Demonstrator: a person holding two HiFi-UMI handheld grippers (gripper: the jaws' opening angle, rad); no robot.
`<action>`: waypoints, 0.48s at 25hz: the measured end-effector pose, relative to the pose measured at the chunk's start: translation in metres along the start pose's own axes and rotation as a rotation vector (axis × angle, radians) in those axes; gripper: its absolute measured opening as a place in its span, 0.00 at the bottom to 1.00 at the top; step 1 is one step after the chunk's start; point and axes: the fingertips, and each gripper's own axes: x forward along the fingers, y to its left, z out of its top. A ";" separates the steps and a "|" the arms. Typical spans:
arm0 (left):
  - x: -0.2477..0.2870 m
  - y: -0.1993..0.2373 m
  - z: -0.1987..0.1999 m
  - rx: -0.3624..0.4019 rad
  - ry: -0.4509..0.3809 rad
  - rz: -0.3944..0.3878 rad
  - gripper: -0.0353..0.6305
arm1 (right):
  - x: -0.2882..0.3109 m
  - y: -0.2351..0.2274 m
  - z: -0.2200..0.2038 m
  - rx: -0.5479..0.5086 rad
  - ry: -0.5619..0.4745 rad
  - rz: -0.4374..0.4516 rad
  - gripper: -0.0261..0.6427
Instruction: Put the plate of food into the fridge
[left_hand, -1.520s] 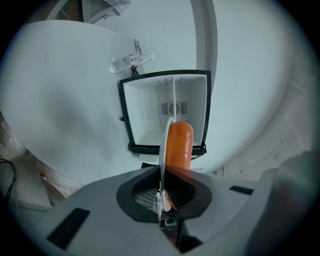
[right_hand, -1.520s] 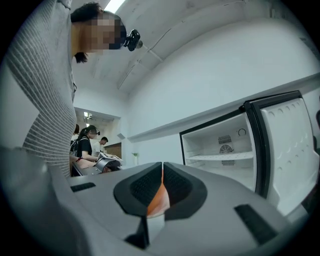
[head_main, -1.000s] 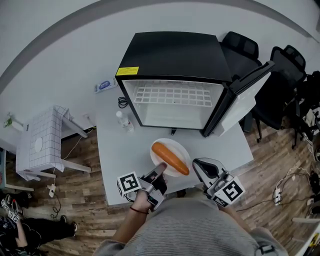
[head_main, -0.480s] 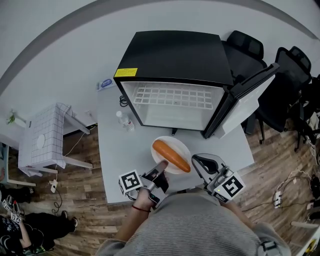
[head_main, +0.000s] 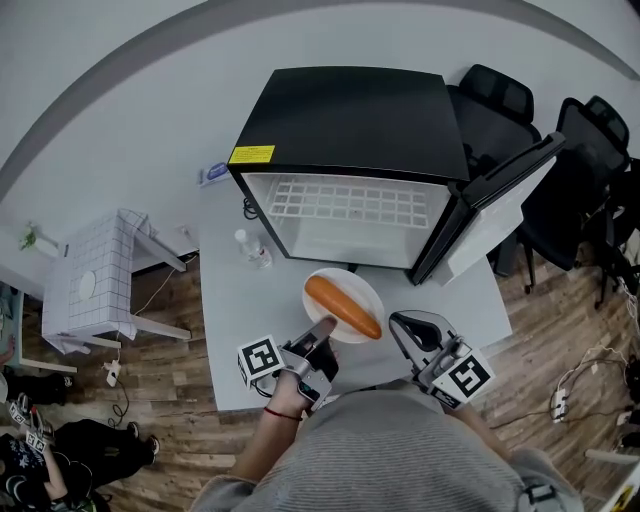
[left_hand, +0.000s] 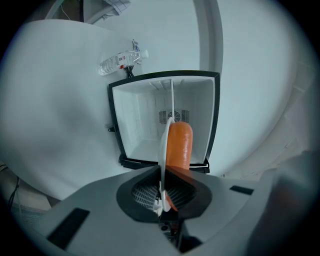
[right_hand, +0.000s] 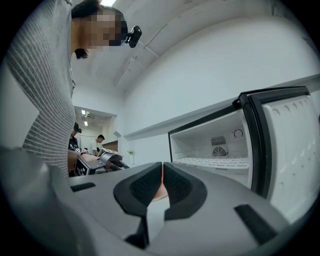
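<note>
Plate (head_main: 357, 284) travel over the last second is slight. It has crept a little forward from the left tongs' earlier spot, so its far rim now sits nearer the fridge (head_main: 345, 110) threshold than it did. The long orange food (head_main: 342, 308) has stayed lying diagonally on it without rolling. The left tongs (head_main: 322, 330) keep pinching the plate's near rim, pads nearly together with only the thin edge between them, and that grip has not loosened. Seen along those tongs, the plate stands straight out ahead with the open fridge cavity directly beyond it, so the line of approach looks right. Whether the plate is clear of the worktop (head_main: 245, 340) or sliding on it, I cannot tell.

Just to the right of the plate, the right tongs (head_main: 404, 324) are pressed together on nothing and have barely shifted. Beyond them the fridge door (head_main: 490, 215) stays swung wide. A bottle (head_main: 252, 247) stands ahead and to the left of the left tongs, well off the path.

The carry has probably only just begun, and most of the distance into the cavity is still to go. With a one-sided rim grip, the far edge could dip and let the food roll.
</note>
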 end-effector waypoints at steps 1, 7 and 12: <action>0.002 -0.001 0.003 -0.007 -0.003 0.000 0.10 | -0.001 -0.002 0.000 0.003 -0.002 -0.003 0.06; 0.023 -0.020 0.027 -0.019 -0.035 -0.033 0.10 | -0.001 -0.009 0.001 0.013 -0.019 -0.011 0.06; 0.045 -0.042 0.040 -0.025 -0.041 -0.058 0.10 | -0.002 -0.016 0.000 0.016 -0.022 -0.019 0.06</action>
